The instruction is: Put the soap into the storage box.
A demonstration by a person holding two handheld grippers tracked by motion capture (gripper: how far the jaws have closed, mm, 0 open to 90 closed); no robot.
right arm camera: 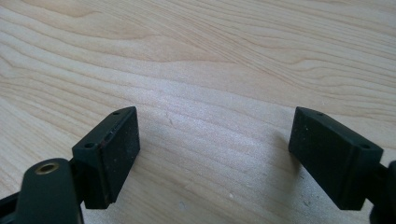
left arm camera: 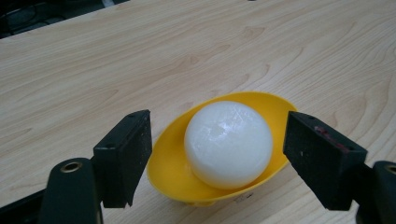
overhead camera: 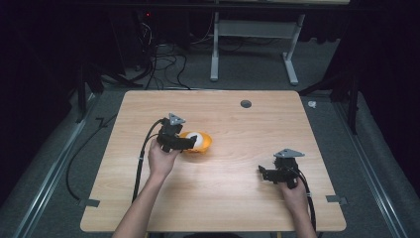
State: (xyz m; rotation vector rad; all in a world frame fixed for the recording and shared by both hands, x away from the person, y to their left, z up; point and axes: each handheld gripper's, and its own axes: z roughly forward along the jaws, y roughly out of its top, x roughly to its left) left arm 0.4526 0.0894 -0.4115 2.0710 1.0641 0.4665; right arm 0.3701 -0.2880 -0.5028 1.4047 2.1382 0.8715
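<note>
Pale wood grain covers the table [overhead camera: 223, 198], which stands on a grey carpeted floor [overhead camera: 49, 163] with dark cables [overhead camera: 163, 64] and a white frame [overhead camera: 257, 49] beyond its far edge. A small dark round hole [overhead camera: 245, 104] sits near the far edge of the top. Left of the middle of the table rests a yellow bowl [overhead camera: 204, 146], and in it lies a white ball [overhead camera: 199, 141]. In the left gripper view the bowl [left arm camera: 173, 163] looks tilted, its rim higher on the far right side, and the ball [left arm camera: 228, 143] sits against its inner wall, glossy and smooth. The left gripper [overhead camera: 187, 144], held by the left hand [overhead camera: 162, 159], reaches in from the bowl's left side in the high view; its jaws stand wide, one on each side of the bowl, and in its own view the left gripper [left arm camera: 217, 158] has both black pads just outside the rim. Whether either pad touches the rim cannot be told, and nothing is clamped. A black cable [overhead camera: 141, 163] trails from it toward the near edge. The right gripper [overhead camera: 265, 173] sits well apart from the bowl, toward the right near part of the table, held by the right hand [overhead camera: 293, 191], with a grey plate [overhead camera: 289, 153] on top. In its own view the right gripper [right arm camera: 215, 154] has its jaws spread wide over bare wood with nothing between them, and it is low over the tabletop, though contact with the surface cannot be told.
</note>
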